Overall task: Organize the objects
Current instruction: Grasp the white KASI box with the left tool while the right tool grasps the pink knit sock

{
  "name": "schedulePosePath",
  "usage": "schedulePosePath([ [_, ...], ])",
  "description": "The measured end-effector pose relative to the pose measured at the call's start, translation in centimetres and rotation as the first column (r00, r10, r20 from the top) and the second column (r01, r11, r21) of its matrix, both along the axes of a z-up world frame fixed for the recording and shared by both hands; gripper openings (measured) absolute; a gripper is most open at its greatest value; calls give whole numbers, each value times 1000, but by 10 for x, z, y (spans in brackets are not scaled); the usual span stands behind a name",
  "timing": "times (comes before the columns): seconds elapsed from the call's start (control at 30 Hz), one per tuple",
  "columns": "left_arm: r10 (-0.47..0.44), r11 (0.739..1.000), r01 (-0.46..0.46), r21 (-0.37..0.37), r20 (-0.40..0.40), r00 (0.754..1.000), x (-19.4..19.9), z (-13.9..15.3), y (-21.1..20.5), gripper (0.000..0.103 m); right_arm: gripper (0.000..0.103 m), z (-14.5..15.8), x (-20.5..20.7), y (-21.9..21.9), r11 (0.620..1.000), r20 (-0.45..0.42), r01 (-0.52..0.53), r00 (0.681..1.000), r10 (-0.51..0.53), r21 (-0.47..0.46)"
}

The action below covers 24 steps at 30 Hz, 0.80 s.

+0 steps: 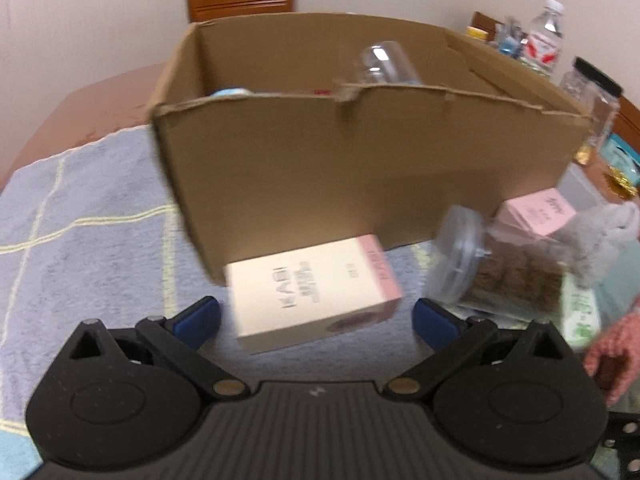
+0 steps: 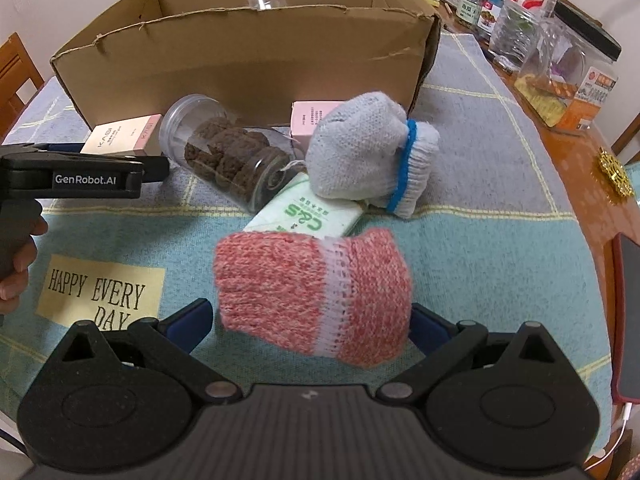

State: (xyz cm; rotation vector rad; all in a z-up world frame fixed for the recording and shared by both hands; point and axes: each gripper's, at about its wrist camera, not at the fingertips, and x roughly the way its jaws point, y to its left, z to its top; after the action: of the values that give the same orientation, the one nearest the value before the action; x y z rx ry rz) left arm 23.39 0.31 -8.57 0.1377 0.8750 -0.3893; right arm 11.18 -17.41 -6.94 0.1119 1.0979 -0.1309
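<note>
My left gripper (image 1: 316,320) is open just above the blue checked cloth. A cream and pink KABI box (image 1: 312,296) lies between its fingers, close against the front wall of a cardboard box (image 1: 360,168). My right gripper (image 2: 310,320) is open around a rolled pink knit glove (image 2: 316,292), whose sides come close to both pads. Beyond the glove lie a green tissue pack (image 2: 312,212), a rolled grey glove (image 2: 364,152) and a clear jar of brown cookies (image 2: 228,156) on its side. The KABI box (image 2: 120,136) also shows behind the left gripper (image 2: 156,168).
A clear plastic cup (image 1: 384,64) stands inside the cardboard box. A second pink box (image 2: 308,120) rests against its front wall. Jars and bottles (image 2: 532,24) crowd the table's far right. A phone (image 2: 628,320) lies at the right edge. A wooden chair (image 1: 240,0) stands behind the table.
</note>
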Motion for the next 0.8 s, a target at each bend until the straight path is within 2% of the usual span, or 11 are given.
schedulePosePath([
  [0.13, 49, 999, -49, 4, -6, 999, 4, 2, 20, 102, 103, -1, 0, -1, 1000, -8, -3, 1000, 3, -13],
  [0.2, 55, 998, -56, -18, -11, 998, 4, 4, 23, 102, 103, -1, 0, -1, 1000, -7, -4, 1000, 4, -8],
  [0.33, 66, 997, -67, -44, -24, 998, 6, 4, 12, 102, 103, -3, 4, 2, 1000, -4, -11, 1000, 10, -24],
  [0.5, 85, 996, -86, -12, -19, 996, 9, 0, 0, 102, 103, -5, 10, 2, 1000, -9, 0, 1000, -1, -28],
  [0.6, 104, 994, -105, -25, -20, 994, 14, -1, 0, 98, 96, -3, 10, 0, 999, -6, 12, 1000, -12, -30],
  [0.73, 108, 994, -109, -31, -16, 994, 13, 3, 6, 84, 86, 3, 6, -3, 1000, -2, 4, 1000, -4, -11],
  [0.8, 102, 994, -103, -41, -24, 995, 12, 5, 10, 84, 84, 5, 5, -4, 1000, -3, -1, 1000, 1, -8],
])
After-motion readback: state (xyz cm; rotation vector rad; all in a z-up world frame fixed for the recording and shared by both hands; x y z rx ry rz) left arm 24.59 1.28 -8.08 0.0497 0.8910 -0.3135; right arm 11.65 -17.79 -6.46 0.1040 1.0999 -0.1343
